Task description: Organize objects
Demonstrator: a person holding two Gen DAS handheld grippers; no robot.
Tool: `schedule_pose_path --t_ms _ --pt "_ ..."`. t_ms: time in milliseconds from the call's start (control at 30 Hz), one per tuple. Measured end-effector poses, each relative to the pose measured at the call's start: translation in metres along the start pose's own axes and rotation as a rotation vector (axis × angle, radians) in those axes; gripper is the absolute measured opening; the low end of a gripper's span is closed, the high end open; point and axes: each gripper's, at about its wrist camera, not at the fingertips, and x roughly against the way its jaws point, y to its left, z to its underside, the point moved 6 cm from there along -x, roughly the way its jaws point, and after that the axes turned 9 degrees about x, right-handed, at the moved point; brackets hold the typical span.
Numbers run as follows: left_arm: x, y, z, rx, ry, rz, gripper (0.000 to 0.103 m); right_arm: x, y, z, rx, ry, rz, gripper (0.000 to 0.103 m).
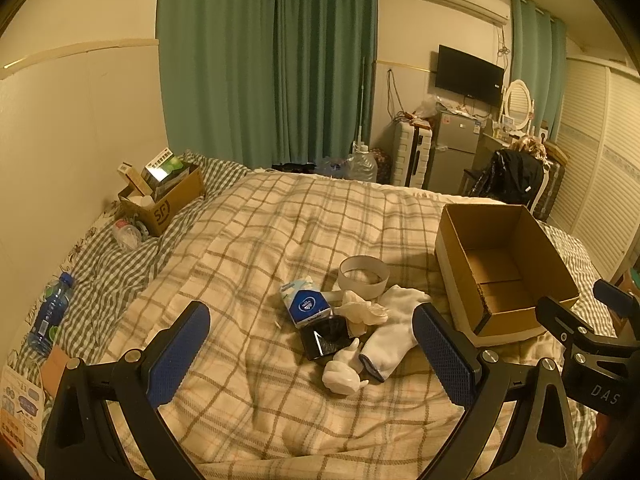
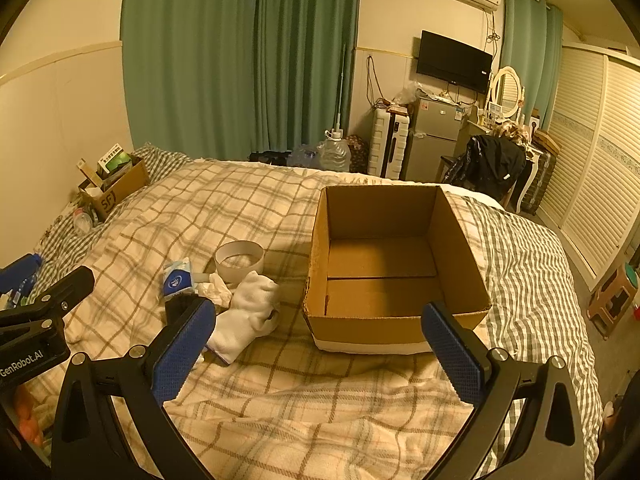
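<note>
A small pile lies on the plaid blanket: a blue tissue pack (image 1: pixel 305 305), a crumpled tissue (image 1: pixel 360 312), white socks (image 1: pixel 394 330), a black shiny box (image 1: pixel 325 338), a white rabbit figurine (image 1: pixel 343 370) and a white tape ring (image 1: pixel 363 276). An empty cardboard box (image 2: pixel 394 264) stands to the right of the pile. My left gripper (image 1: pixel 310 354) is open, held above the pile. My right gripper (image 2: pixel 320 350) is open and empty, in front of the box. The socks (image 2: pixel 248 316), tissue pack (image 2: pixel 178 278) and ring (image 2: pixel 239 264) also show in the right wrist view.
A second cardboard box (image 1: pixel 164 196) full of items stands at the bed's far left by the wall, with a plastic bottle (image 1: pixel 126 234) beside it. A blue water bottle (image 1: pixel 50 314) lies at the left edge. Suitcase, fridge (image 2: pixel 434 136) and chair stand beyond the bed.
</note>
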Motion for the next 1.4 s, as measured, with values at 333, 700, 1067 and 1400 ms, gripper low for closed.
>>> schedule_pose_path --t_ms 333,700,1067,1400 --pt "0.001 -0.001 0.0 0.001 0.001 0.0 0.103 0.004 0.003 -0.001 0.002 -0.003 -0.004 0.103" --pt "0.012 0.001 0.002 0.007 -0.01 -0.001 0.103 0.018 0.005 -0.003 0.005 -0.021 -0.001 0.103" --pt "0.01 0.009 0.008 0.009 0.013 -0.019 0.103 0.022 0.014 0.0 0.02 -0.019 -0.012 0.103" --pt "-0.035 0.023 0.041 0.007 0.154 -0.078 0.103 -0.017 0.036 0.029 0.05 0.085 -0.062 0.103"
